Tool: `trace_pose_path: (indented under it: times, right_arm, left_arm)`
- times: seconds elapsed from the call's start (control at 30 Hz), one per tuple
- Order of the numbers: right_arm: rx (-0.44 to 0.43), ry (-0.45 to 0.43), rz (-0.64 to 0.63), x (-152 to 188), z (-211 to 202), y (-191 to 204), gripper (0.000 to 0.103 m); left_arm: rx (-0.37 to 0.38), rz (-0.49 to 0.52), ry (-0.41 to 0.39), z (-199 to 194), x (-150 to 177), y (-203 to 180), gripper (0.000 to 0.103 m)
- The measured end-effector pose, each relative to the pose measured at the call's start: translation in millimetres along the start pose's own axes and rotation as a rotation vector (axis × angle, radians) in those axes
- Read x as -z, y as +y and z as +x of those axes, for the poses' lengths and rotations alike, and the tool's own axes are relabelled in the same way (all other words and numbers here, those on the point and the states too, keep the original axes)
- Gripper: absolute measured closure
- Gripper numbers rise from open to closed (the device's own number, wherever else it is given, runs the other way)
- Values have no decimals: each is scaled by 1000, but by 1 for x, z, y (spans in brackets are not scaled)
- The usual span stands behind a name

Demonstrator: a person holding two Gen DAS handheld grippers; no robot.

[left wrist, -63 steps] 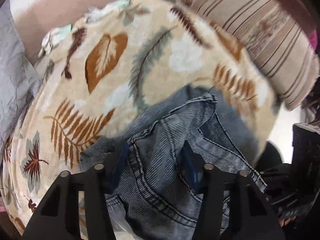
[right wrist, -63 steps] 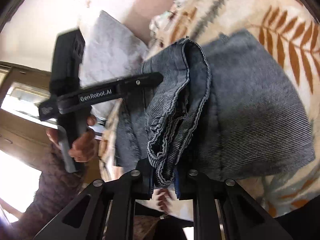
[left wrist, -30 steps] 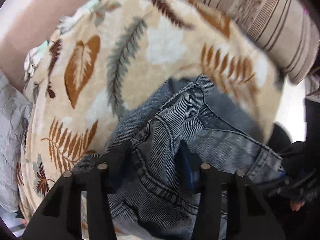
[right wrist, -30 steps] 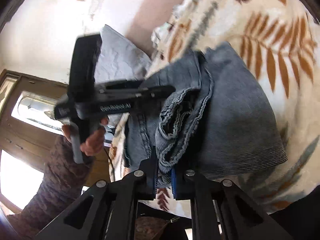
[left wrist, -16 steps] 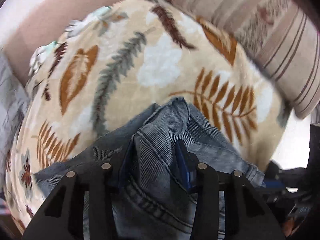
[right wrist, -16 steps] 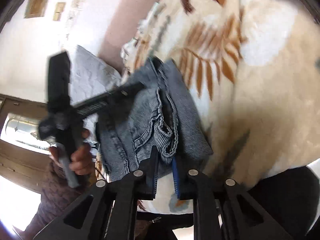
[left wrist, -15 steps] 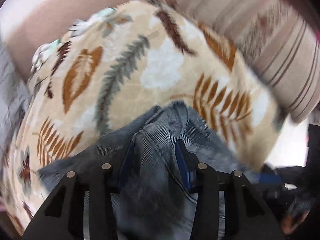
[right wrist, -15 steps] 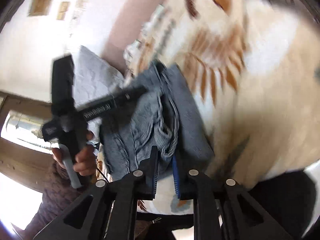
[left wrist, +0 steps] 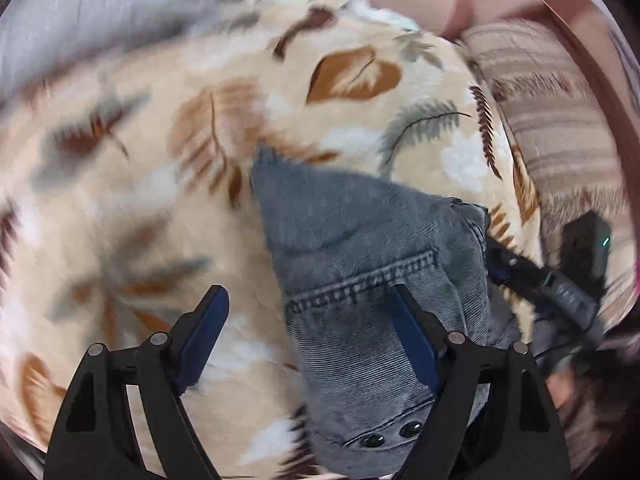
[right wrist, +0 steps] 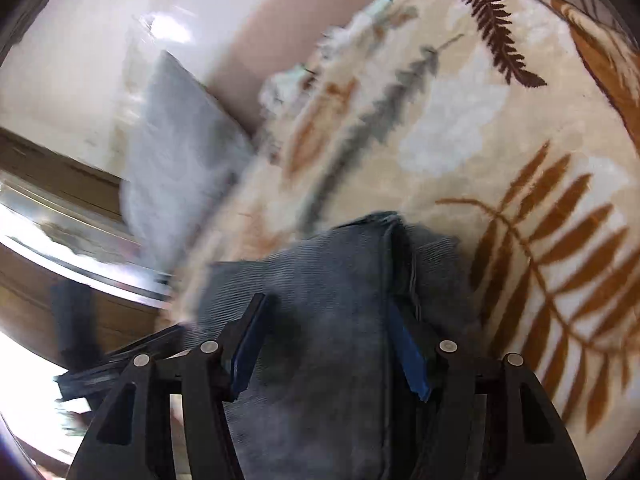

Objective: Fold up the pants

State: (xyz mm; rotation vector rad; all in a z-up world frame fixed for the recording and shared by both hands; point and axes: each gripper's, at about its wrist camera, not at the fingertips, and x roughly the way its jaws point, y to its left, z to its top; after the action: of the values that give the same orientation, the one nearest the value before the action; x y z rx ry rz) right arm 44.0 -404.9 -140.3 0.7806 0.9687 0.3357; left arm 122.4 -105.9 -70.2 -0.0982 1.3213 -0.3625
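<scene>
With both the left gripper (left wrist: 306, 326) and right gripper (right wrist: 326, 338) spread wide and holding nothing, the folded pants (left wrist: 372, 280) near the blanket's (left wrist: 168, 184) edge could spring open or slide off.

The pants (left wrist: 372, 240) are grey-blue denim with that fine ribbed, washed-out look, folded up into a compact bundle lying flat on the leaf-print blanket. In the left wrist view you can see a double row of light stitching running across the top layer, plus two dark round buttons or rivets down near the bottom edge. The bundle tapers to a corner pointing away from the camera, and the right side shows stacked layers at the fold. In the right wrist view the same bundle (right wrist: 340, 280) looks thick, with a seam ridge running lengthwise and another layer peeking out along the right.
</scene>
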Motion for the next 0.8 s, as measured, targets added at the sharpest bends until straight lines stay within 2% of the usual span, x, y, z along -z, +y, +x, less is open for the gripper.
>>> trace_pose_path:
  times: [0.03, 0.07, 0.1, 0.2, 0.27, 0.33, 0.4, 0.43, 0.47, 0.53, 0.63, 0.67, 0.7, 0.8]
  right_arm:
    - [-22, 4, -3, 0, 1, 2, 45]
    - [-73, 16, -22, -1, -2, 8, 74]
    - [-106, 25, -36, -3, -7, 14, 96]
    - [-127, -25, -111, -5, -39, 33, 96]
    - [-103, -46, -142, -7, -53, 37, 96]
    - [8, -45, -185, -10, -45, 34, 96]
    - [184, 10, -226, -9, -18, 19, 97]
    - [228, 52, -233, -5, -4, 10, 97]
    - [226, 66, -232, -3, 1, 5, 97]
    - [171, 27, -198, -5, -11, 6, 92]
    - [-3, 29, -66, -6, -39, -4, 78]
    - [-54, 36, -38, -2, -48, -8, 67]
    - [-81, 39, -27, 6, -57, -11, 56]
    - [-107, 79, -7, 32, -62, -17, 50]
  left_arm:
    - [32, -33, 22, 8, -1, 2, 21]
    - [51, -47, 29, 10, 3, -1, 23]
    - [71, -52, 29, 10, 4, -3, 23]
    - [101, -23, -10, 3, 5, -22, 23]
    - [57, 7, -37, 6, 8, -32, 23]
    - [0, 14, -42, 19, 9, -36, 22]
    - [-77, 27, -19, 38, 11, -39, 20]
    - [-89, 28, -15, 41, 12, -40, 19]
    - [-84, 22, -17, 38, 12, -38, 20]
    - [-37, 7, -16, 21, 13, -33, 21]
    - [32, -5, -29, -8, 27, -22, 21]
    - [53, 0, -36, -19, 37, -18, 21]
    - [69, 0, -40, -25, 47, -15, 21]
    - [125, -4, -22, -25, 78, -14, 21]
